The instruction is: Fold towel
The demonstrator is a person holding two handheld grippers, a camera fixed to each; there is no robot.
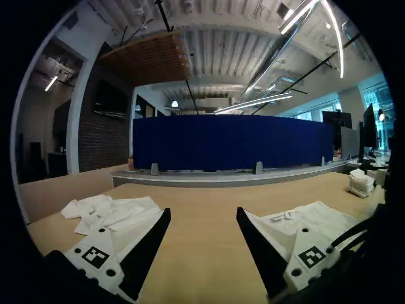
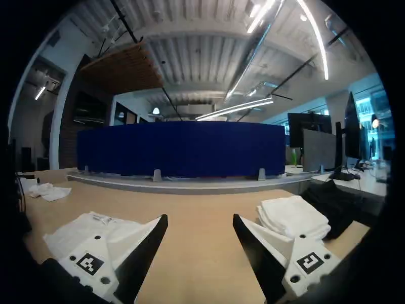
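Light wood table carries three lots of white cloth. One flat towel lies spread out between the left gripper and the right gripper. A crumpled towel sits towards the left edge, a folded stack towards the right edge. Both grippers: fingers apart, nothing held, above the table. A blue partition lines the far edge

Blue divider behind wooden table; monitors at right; strip lights overhead; brick wall left.
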